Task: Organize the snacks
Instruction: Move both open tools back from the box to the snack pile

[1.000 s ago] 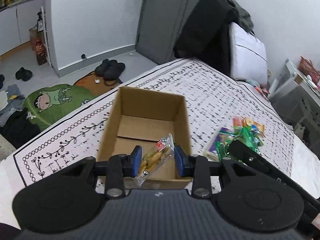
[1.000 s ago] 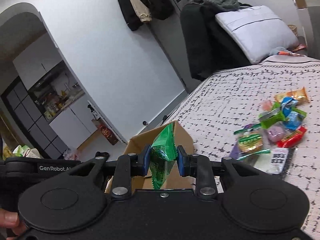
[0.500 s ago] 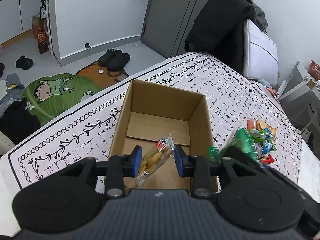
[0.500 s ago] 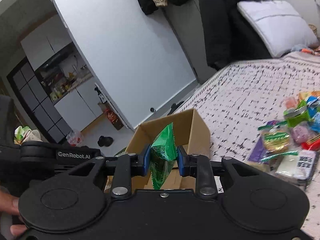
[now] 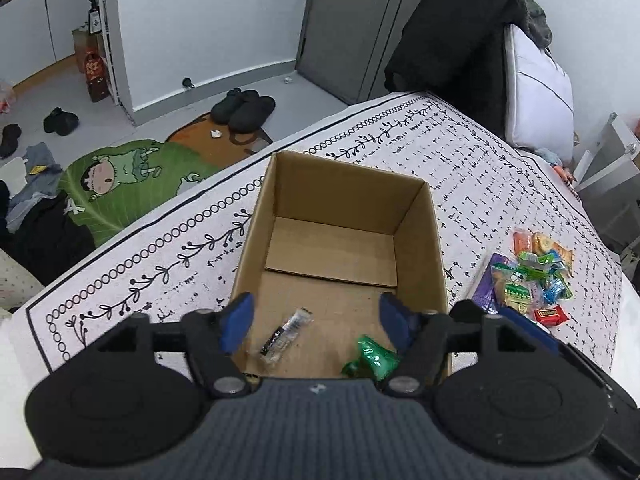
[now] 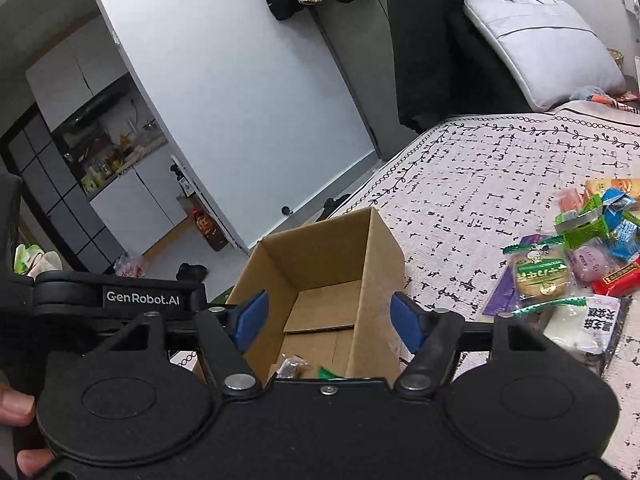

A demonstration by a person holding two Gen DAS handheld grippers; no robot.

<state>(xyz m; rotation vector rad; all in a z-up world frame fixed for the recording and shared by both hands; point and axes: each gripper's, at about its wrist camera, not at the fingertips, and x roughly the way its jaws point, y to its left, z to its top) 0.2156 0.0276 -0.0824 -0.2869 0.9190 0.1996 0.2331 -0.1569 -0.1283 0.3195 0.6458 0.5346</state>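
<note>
Now over the near end of the cardboard box (image 5: 416,240): left gripper (image 5: 316,322), blue pads spread wide, nothing between them. Same for the right gripper (image 6: 326,320): spread wide and empty, hovering just above the box's near rim.

On the box floor, toward the near wall: a clear snack packet (image 5: 286,336) lying flat and slanted, and a green snack packet (image 5: 372,360) apart from it on the right, close to the right wall. Both partly visible in the right wrist view too, peeking over the gripper body.

Box upright and open-topped on a bed (image 5: 500,184) with a white cover printed in black vines and dashes. Far half of the box floor bare, one bottom flap edge showing.

Right of the box, near but not touching: a pile of snacks (image 6: 576,264) on the bed cover, with green, blue, red, orange and purple wrappers, and a white packet with black lettering at the near edge.

At the head of the bed: a white pillow (image 6: 540,40) and dark clothing. Fingertips (image 6: 16,404) at the lower left edge of the right wrist view.
</note>
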